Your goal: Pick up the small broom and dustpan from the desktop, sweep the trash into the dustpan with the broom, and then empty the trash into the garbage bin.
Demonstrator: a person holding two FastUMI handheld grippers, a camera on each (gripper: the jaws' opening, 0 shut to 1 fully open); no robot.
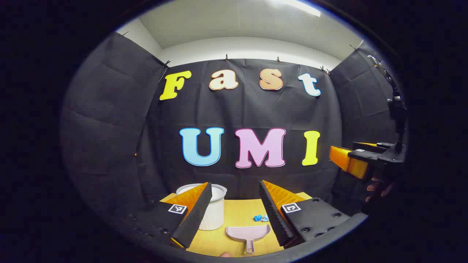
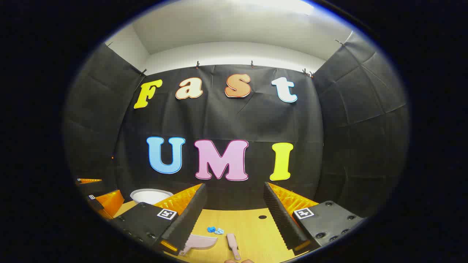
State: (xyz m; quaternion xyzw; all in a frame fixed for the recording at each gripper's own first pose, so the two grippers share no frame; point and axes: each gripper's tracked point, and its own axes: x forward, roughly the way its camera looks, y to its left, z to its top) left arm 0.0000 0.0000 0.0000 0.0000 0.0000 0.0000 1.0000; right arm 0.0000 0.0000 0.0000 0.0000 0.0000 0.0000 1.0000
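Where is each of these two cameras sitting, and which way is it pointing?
Left gripper view: rides on the left gripper, facing the booth wall over the table; own open fingers at bottom, the right gripper and a hand at right.
Right gripper view: rides on the right gripper, facing the same way; own open fingers at bottom, the left gripper at far left.
Both share the white bin, pink dustpan, blue trash; the broom lies beside them.

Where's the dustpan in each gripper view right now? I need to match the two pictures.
Left gripper view: dustpan at bottom centre, between the open fingers, handle toward the camera.
Right gripper view: dustpan at bottom, left of centre, partly behind the left-hand finger.
Shared landmark: the blue trash on the desktop just behind it.
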